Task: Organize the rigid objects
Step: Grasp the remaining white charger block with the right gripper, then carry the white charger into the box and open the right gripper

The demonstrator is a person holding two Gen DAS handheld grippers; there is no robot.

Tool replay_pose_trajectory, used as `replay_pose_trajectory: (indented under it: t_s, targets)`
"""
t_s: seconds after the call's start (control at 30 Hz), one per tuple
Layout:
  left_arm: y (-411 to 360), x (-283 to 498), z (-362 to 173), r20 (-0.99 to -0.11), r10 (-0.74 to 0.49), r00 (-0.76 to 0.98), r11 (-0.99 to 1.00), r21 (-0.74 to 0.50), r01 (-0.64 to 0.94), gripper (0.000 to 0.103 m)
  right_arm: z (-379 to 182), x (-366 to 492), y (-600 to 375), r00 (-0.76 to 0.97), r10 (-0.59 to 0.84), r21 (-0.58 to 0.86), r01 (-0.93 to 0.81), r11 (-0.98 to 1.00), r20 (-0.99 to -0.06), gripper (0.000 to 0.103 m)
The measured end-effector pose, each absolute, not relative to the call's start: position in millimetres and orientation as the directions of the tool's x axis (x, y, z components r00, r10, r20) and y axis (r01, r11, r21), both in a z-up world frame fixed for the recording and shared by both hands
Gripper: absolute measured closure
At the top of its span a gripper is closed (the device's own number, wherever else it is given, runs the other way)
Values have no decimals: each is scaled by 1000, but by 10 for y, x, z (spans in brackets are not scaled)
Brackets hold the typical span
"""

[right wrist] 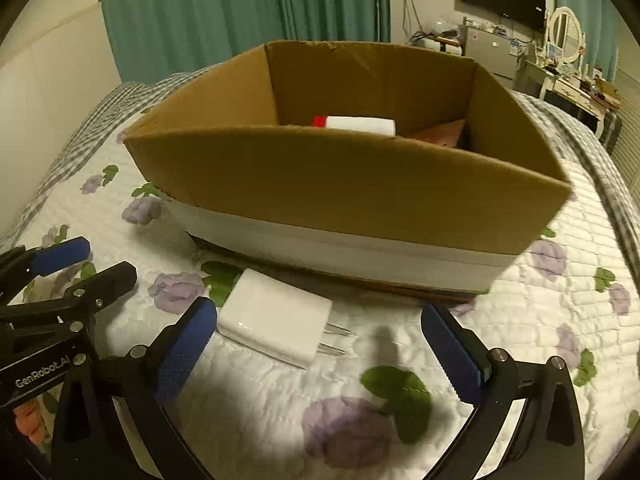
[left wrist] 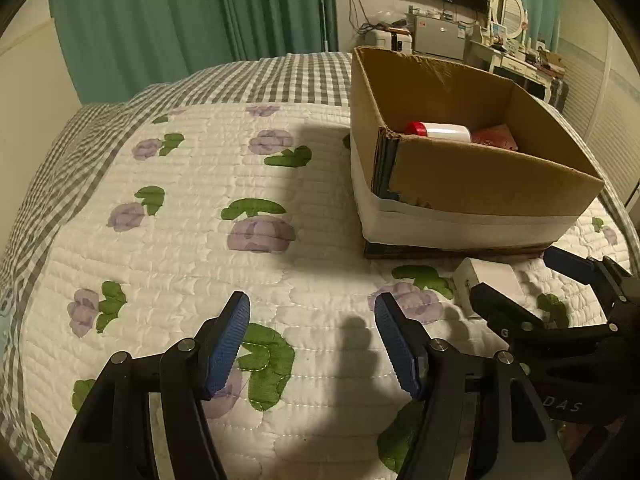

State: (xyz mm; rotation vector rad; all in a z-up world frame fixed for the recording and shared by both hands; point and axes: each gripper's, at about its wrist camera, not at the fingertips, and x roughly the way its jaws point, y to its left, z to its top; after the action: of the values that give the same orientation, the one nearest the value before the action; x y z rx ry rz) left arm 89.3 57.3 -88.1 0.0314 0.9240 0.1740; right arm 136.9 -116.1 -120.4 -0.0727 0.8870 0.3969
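A white plug adapter with two metal prongs lies on the floral quilt in front of an open cardboard box. My right gripper is open, its jaws on either side of the adapter and not touching it. In the left wrist view the adapter lies at the right, beside the right gripper. My left gripper is open and empty over the quilt, left of the box. Inside the box lie a white bottle with a red cap and a reddish flat item.
The quilt covers a bed with a grey checked border. Green curtains hang behind. A TV, a small fridge and a dressing table with a mirror stand at the far right.
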Motion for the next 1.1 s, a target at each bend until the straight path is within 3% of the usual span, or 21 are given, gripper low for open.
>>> replay_pose_trajectory:
  t_s: [0.17,0.43,0.5,0.53,1.1]
  targets:
    - [634,887,-886,-800,146,582,987,74,-146,35,-1263,1413,-1083,544,322,106,-390,915,-775,6]
    - [572,900,-941,-810,153,566,988,103,-120,35,-1379,1468,-1010,496,340,115,-429,896,-799,31]
    - [548,904,-955,-811,156,564,987,113,-111,35,-1353,1423,-992,500,330,89,-446,891,-801,33]
    - [536,901,-958,-812,155,563,988,113,-109,35,-1334,1394,-995,497,341,92,-459,884,-798,40]
    - [216,662,-744,-809,93,581,995,91,-32,35,-952,761,-1480,557,260,18,-402,916,-789,43]
